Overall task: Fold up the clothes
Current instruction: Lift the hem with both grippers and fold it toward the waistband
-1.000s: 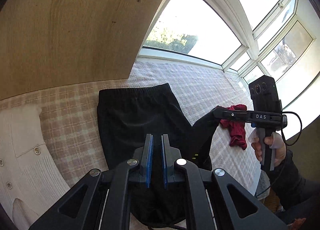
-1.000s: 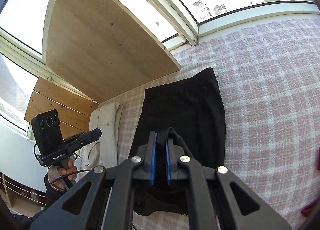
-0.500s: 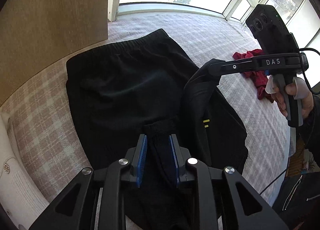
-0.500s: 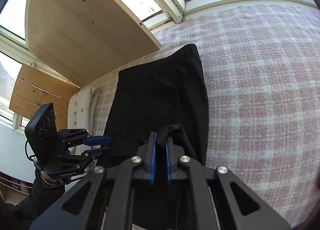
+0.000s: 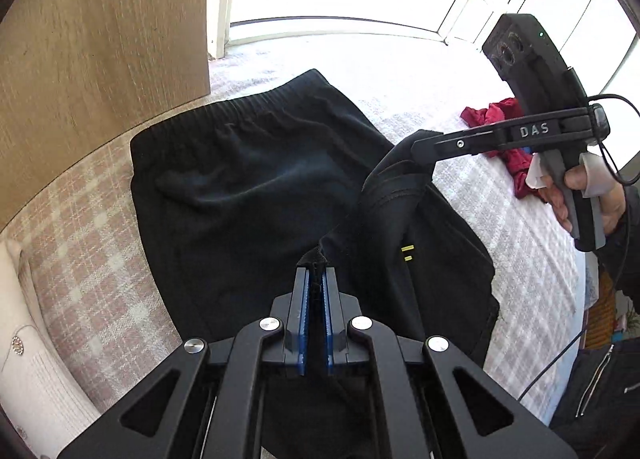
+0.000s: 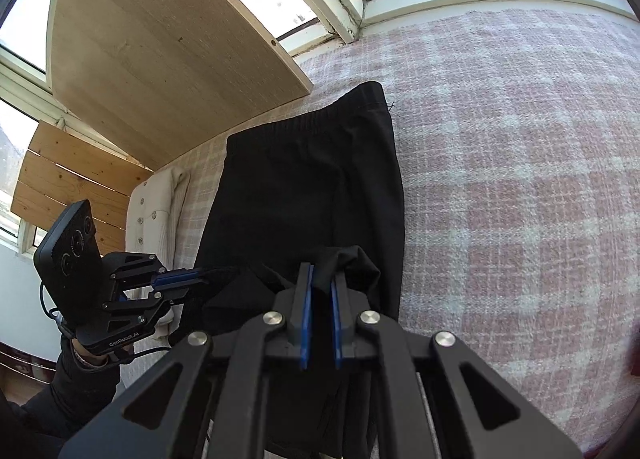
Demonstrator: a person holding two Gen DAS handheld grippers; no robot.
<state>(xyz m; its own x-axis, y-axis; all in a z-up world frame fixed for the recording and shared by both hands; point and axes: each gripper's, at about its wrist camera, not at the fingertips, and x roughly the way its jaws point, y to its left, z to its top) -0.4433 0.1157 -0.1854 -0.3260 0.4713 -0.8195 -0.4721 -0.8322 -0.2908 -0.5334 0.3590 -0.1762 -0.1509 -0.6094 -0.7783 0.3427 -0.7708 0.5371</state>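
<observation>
Black trousers [image 5: 248, 179] lie on the plaid cover [image 6: 520, 179]. Your L gripper [image 5: 315, 271] & R gripper [image 6: 321, 277] are both clamped on their lifted hem.

The left gripper [image 5: 315, 273] is pinching a bit of the black pants [image 5: 248, 179] between its blue pads [image 5: 303, 319]. The pants are lying on a pink checked blanket [image 5: 80, 259]. At 2 o'clock, the right gripper [image 5: 416, 147] is holding up another bit of the pants, and a hand [image 5: 588, 191] is squeezing its handle. A red cloth [image 5: 500, 115] is sitting behind it. A wooden board [image 5: 100, 39] is standing at 10 o'clock. A white button top [image 5: 32, 371] is lying at 8 o'clock.
</observation>
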